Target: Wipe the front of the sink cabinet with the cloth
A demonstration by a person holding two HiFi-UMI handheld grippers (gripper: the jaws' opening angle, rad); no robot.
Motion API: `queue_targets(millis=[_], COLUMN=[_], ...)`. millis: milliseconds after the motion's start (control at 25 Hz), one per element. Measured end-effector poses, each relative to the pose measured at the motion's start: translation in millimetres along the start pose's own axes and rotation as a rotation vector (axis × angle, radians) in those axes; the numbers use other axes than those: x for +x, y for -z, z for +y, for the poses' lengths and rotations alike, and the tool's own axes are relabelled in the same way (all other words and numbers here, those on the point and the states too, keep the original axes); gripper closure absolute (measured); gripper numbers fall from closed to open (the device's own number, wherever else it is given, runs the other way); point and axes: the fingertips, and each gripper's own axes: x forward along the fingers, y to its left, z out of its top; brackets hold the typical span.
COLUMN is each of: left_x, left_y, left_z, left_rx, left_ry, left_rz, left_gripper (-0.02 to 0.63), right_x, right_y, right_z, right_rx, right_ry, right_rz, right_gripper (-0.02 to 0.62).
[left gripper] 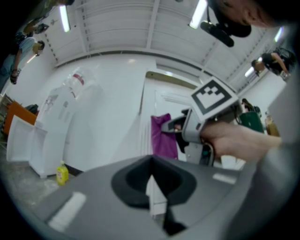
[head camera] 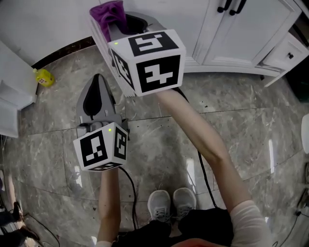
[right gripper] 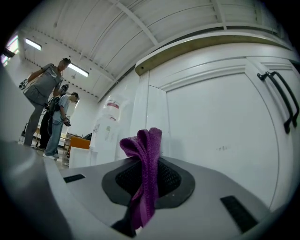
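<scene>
A purple cloth (head camera: 110,13) is pinched in my right gripper (head camera: 126,21), which is raised toward the white sink cabinet (head camera: 251,34). In the right gripper view the purple cloth (right gripper: 143,178) sticks up between the shut jaws, close to the flat cabinet door (right gripper: 220,136) with its black handles (right gripper: 281,101). My left gripper (head camera: 98,99) hangs lower over the floor, jaws together and holding nothing. The left gripper view shows the right gripper (left gripper: 199,126) and the cloth (left gripper: 163,136) ahead of it.
A yellow bottle (head camera: 44,77) stands on the marble floor by a white appliance (head camera: 12,96) at the left. A black cable (head camera: 128,193) trails down past the person's shoes (head camera: 171,202). People stand far off in the right gripper view (right gripper: 44,108).
</scene>
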Motion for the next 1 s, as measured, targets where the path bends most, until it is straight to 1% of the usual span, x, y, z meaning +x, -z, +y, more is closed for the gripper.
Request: queue_targets(millis=[200,320,440,560,800,1000], left_x=[2,6,8,11,11,11], left_y=[6,8,9,12,15,20], left_z=[-7,-14,-21,-24,-26,-29], left_rx=[-0.009,-0.018,-0.012,-0.013,-0.016,-0.027], left_ry=[0.012,0.024,0.041,0.047,0.041,0.044], left_rz=[-0.004,-0.002,0.002,0.016,0.025,0.032], left_gripper=[0.601,0.601,0.601,0.601,0.601,0.601], right_x=[-10,-19,-33,-50,-89,-121], right_y=[2,2,0,0,0,-1], right_z=[-19,-46,-72,-99,-156,-200], right_rx=[-0.019,-0.016,0.011,0.016,-0.014,0.03], right_ry=[0.036,0.093,0.138,0.206,0.354,0.461], right_rz=[-0.008,-0.014,-0.026,-0.044,-0.056,-0.072], right_gripper=[0.541,0.541,0.541,0.541,0.541,0.541])
